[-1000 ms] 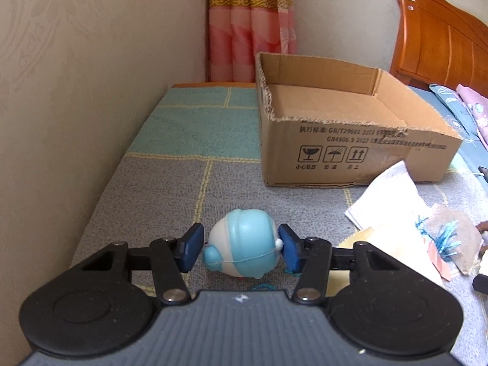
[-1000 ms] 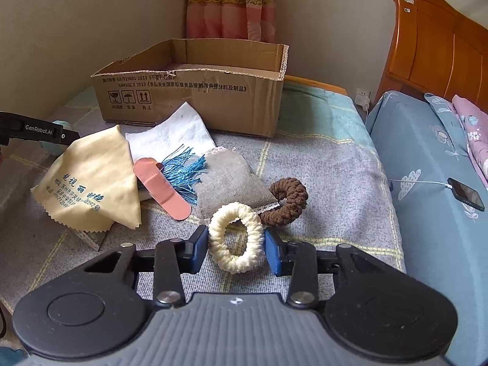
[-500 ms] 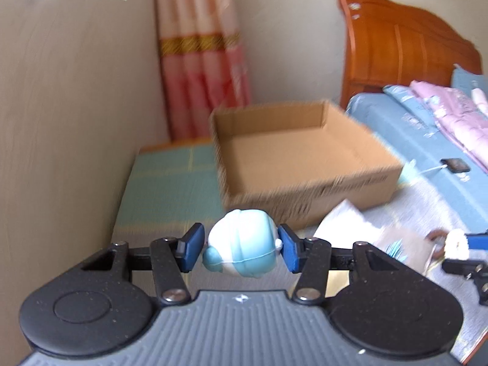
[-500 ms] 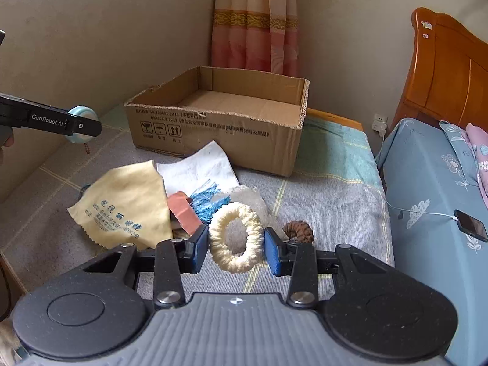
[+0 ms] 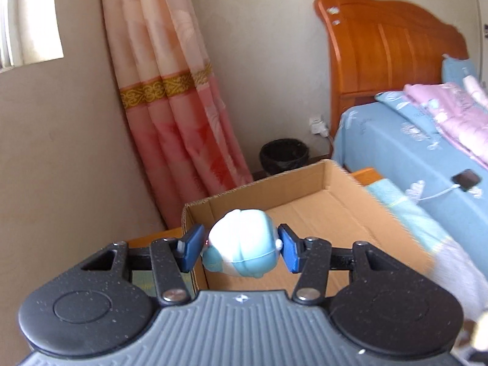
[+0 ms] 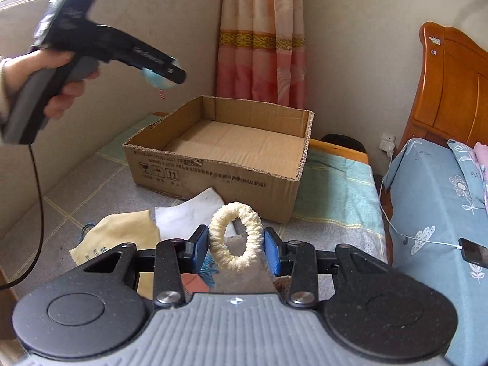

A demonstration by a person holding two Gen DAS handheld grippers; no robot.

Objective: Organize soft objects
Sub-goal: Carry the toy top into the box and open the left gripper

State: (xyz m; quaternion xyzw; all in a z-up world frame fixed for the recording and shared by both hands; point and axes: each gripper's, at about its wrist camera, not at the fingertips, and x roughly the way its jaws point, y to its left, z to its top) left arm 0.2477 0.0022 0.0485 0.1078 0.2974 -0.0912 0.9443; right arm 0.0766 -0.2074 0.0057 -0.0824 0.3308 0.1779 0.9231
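- Cardboard box (image 6: 231, 143) sits open-topped on the blanketed bench (image 6: 91, 189); in the left wrist view its near wall is cut off behind the gripper body.
- Yellow cloth (image 6: 122, 235) and white cloth (image 6: 189, 213) lie before it, partly hidden.
- Left gripper (image 5: 241, 245) pinches a blue-and-white soft toy (image 5: 241, 242) above the box's near corner, long axis across the pads (its face is hard to make out).
- Right gripper (image 6: 236, 247) pinches a cream scrunchie (image 6: 236, 239), its ring upright, above the cloths.
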